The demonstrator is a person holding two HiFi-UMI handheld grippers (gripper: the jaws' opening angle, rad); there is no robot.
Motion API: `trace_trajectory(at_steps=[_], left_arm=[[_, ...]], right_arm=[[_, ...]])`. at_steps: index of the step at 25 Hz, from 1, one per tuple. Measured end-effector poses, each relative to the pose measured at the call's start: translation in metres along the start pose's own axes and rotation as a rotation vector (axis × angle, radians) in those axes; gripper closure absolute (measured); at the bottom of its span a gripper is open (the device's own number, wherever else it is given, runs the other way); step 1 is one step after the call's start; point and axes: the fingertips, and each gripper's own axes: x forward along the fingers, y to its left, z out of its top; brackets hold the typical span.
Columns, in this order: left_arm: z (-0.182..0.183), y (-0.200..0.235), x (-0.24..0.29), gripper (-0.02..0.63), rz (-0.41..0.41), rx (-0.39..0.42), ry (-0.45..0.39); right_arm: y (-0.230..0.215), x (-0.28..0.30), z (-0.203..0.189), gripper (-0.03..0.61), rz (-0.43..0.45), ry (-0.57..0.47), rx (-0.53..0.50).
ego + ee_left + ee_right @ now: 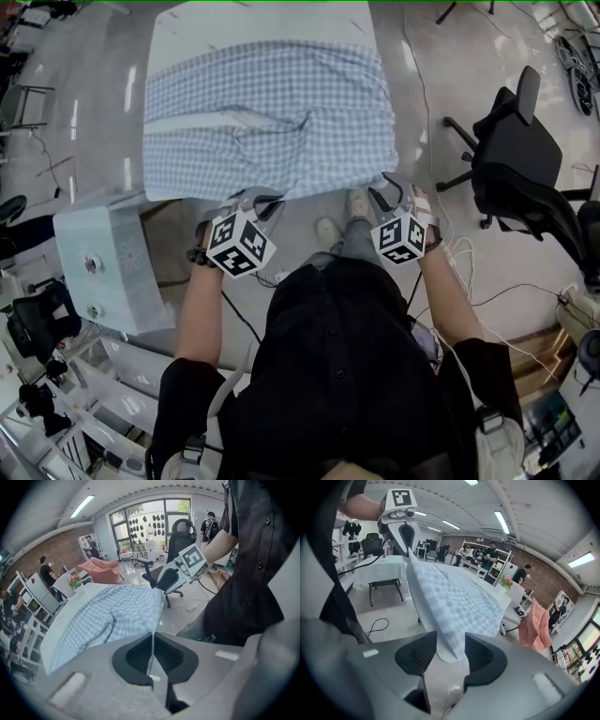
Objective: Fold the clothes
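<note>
Now the left hand-held gripper pinches the near edge of the cloth on the desk. The right hand-held gripper stands spread, with cloth between its jaws.

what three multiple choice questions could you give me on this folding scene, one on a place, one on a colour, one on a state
1. In the head view, where is the black office chair relative to the table?
A) left of it
B) right of it
C) on top of it

2. What colour is the cloth on the table?
A) plain red
B) blue and white check
C) green stripes

3. How do the fingers of the left gripper stand?
A) wide apart and empty
B) closed on a cable
C) closed on the cloth's edge

Answers:
1 B, the chair stands on the floor past the table's right side.
2 B, small pale blue and white squares cover it.
3 C, the left gripper view shows the fingers together with a thin fabric edge between them.
</note>
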Motion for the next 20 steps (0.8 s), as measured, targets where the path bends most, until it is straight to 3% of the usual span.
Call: trace_trajectory(at_steps=[10, 16, 18, 20], left_arm=[[0.003, 0.000, -0.019, 0.603, 0.005, 0.000, -0.050], [0.001, -0.001, -0.023, 0.603, -0.006, -0.012, -0.077], [0.000, -0.001, -0.023, 0.602, -0.008, -0.010, -0.077], [-0.002, -0.001, -0.022, 0.603, -0.011, -0.014, -0.078]], right_arm=[[-0.023, 0.028, -0.007, 0.385, -0.175, 0.034, 0.024], [-0.043, 0.032, -0.026, 0.479, -0.238, 0.086, 0.051], [-0.046, 0.032, -0.028, 0.483, -0.241, 0.093, 0.044], [-0.045, 0.032, -0.029, 0.530, -0.221, 0.092, 0.044]])
